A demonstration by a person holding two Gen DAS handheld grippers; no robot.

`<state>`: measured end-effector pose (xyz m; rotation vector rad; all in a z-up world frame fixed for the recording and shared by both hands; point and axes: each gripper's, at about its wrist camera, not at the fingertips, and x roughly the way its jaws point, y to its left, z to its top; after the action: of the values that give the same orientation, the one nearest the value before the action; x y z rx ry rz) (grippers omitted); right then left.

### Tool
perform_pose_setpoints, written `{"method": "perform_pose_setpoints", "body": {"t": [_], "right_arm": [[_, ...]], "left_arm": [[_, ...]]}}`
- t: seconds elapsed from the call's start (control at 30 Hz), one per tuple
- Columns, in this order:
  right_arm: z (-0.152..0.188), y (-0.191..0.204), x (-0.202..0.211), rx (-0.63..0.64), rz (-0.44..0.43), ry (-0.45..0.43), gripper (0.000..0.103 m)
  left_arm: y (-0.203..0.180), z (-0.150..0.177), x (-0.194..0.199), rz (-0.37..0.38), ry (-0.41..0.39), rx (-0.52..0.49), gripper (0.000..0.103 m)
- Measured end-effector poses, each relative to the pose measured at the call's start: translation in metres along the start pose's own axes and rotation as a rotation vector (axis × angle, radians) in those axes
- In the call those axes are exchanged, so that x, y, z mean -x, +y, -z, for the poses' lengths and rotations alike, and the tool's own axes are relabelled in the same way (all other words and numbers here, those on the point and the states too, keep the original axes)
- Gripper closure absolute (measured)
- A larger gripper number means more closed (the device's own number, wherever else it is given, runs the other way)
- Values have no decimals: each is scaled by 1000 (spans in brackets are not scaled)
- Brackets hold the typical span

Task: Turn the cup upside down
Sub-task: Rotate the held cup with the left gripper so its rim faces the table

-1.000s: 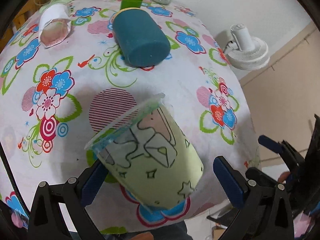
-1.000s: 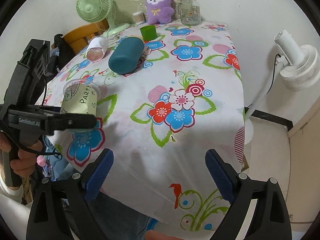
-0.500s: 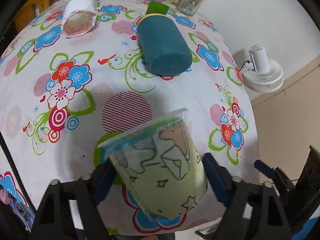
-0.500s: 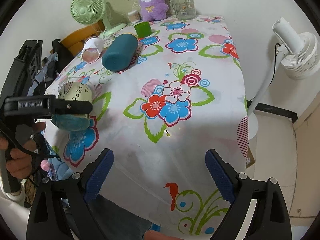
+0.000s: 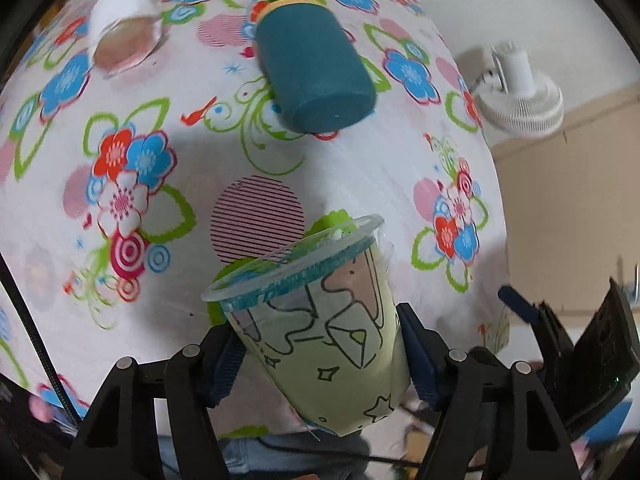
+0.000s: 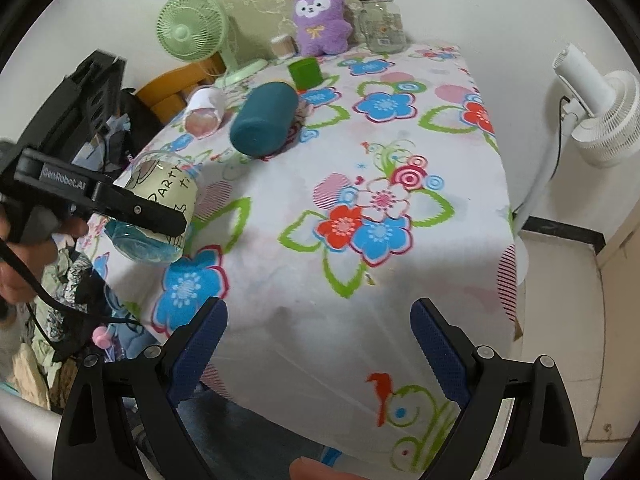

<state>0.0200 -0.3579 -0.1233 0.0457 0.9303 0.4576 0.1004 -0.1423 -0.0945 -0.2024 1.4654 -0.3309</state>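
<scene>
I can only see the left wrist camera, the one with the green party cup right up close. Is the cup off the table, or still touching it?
Observer: The right wrist view shows the cup lifted and tilted, its blue base hanging past the table's near-left corner, with the left gripper clamped on it.
Child: What's the other gripper doing?
Observer: The right gripper is open and empty, held over the table's near edge.
Child: Is there anything at the back that I can't see?
Observer: Yes, a purple plush toy sits against the wall, with a green desk fan to its left.
</scene>
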Motion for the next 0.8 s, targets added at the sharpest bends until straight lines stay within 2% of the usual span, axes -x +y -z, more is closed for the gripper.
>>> {"method": "perform_pose_setpoints", "body": {"t": [0.1, 0.2, 0.3, 0.43, 0.57, 0.67, 0.73, 0.8], "right_arm": [[-1, 6, -1, 5, -17, -7, 9], [-1, 12, -1, 10, -40, -15, 9], [-1, 17, -3, 11, -57, -22, 9], [-1, 24, -7, 14, -83, -27, 9], [1, 29, -8, 26, -94, -31, 9], [2, 31, -8, 32, -95, -35, 9], [3, 31, -7, 34, -83, -47, 9], [5, 30, -7, 29, -83, -57, 9]], "left_arm": [[-2, -4, 5, -19, 83, -43, 31], [-5, -9, 8, -85, 175, -104, 31], [-9, -11, 5, -153, 317, -186, 31], [-10, -10, -5, -327, 473, -320, 31], [-7, -6, -16, -512, 594, -434, 31], [-10, -3, -22, -617, 670, -521, 31], [-12, -1, -26, -686, 662, -574, 31], [-16, -3, -30, -749, 594, -635, 30]]}}
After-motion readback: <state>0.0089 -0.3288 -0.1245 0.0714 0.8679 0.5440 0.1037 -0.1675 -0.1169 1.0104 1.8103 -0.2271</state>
